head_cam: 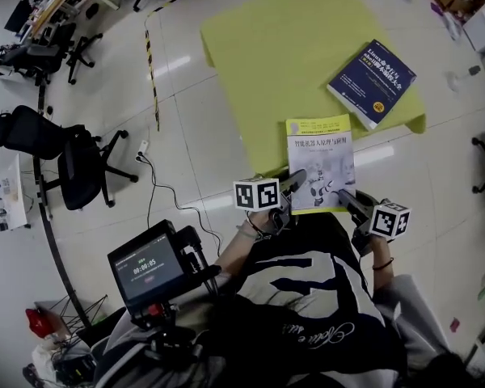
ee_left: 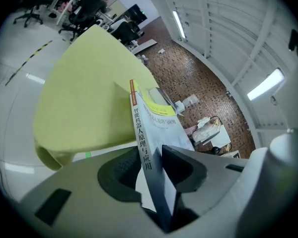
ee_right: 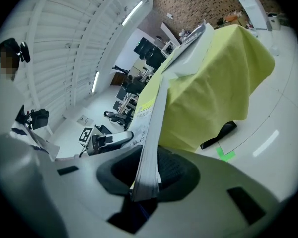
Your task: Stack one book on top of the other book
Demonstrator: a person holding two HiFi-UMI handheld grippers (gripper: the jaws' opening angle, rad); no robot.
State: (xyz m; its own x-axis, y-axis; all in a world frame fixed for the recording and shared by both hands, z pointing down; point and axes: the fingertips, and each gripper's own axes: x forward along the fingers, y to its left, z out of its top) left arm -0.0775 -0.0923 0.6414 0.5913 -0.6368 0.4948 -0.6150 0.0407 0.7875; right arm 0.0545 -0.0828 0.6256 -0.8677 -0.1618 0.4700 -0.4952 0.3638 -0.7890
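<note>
The white-and-yellow book sits cover up at the near edge of the bench, which is draped in yellow-green cloth. Its long axis runs straight away from the person, with the yellow title band at the far end and the near short end sticking out past the bench's edge. The left claw straddles the spine near that end. Its jaws are fairly wide, with one pad against the cover and a slit of daylight at the other, so it is not clamping. The right claw is closed narrow on the page edge opposite and pinches the book. The blue book lies askew on the bench's far right corner, apart from the first.
</note>
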